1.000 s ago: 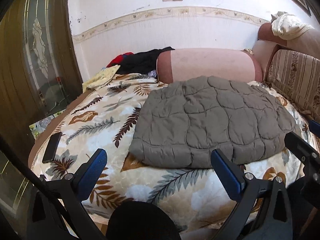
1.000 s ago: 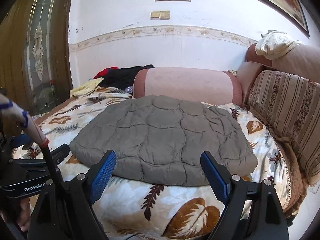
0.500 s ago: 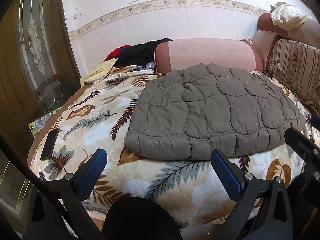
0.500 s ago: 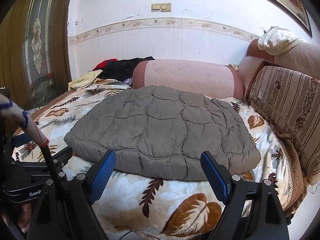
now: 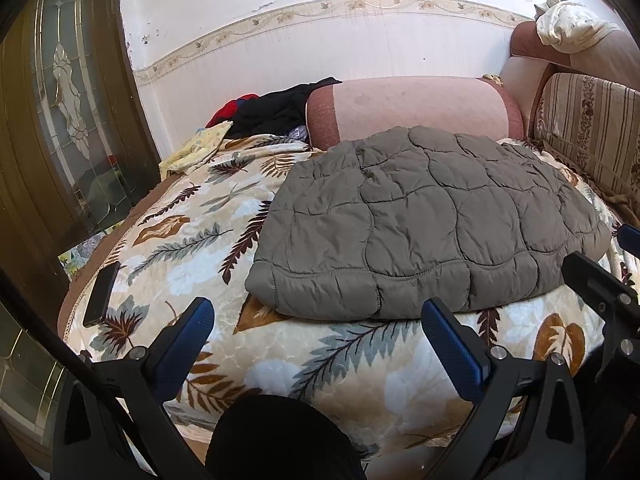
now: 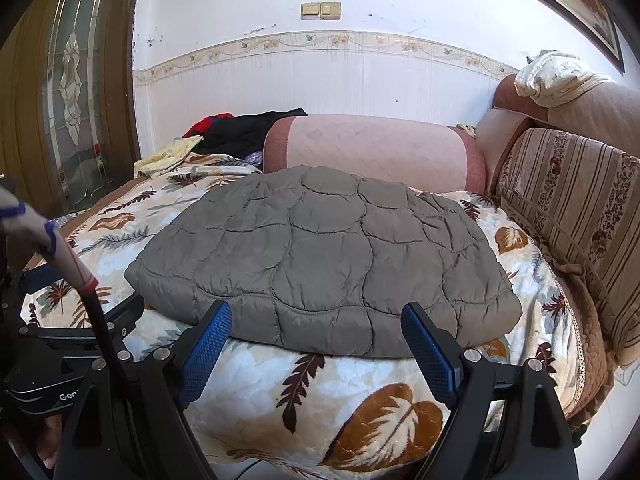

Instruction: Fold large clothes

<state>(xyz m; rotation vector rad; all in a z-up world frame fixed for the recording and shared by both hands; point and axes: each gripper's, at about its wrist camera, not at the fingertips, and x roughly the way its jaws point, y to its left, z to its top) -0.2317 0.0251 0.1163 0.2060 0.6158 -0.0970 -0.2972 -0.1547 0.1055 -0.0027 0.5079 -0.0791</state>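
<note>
nearest to me is the front edge of the bed (image 5: 280,364), with a free strip of leaf-pattern cover between that edge and the jacket. my left gripper (image 5: 316,340) is released, jaws wide, nothing between them, above this strip. my right gripper (image 6: 318,344) is also wide open and empty, its tips just before the near hem, not touching it. the grey quilted jacket (image 6: 320,256) lies folded flat in the middle of the bed. on the left there is more open cover, and a dark phone (image 5: 101,294) near the left edge. behind the jacket is a pink bolster (image 6: 376,152), then the wall. dark clothes (image 5: 276,110) in the far corner are partly hidden.
</note>
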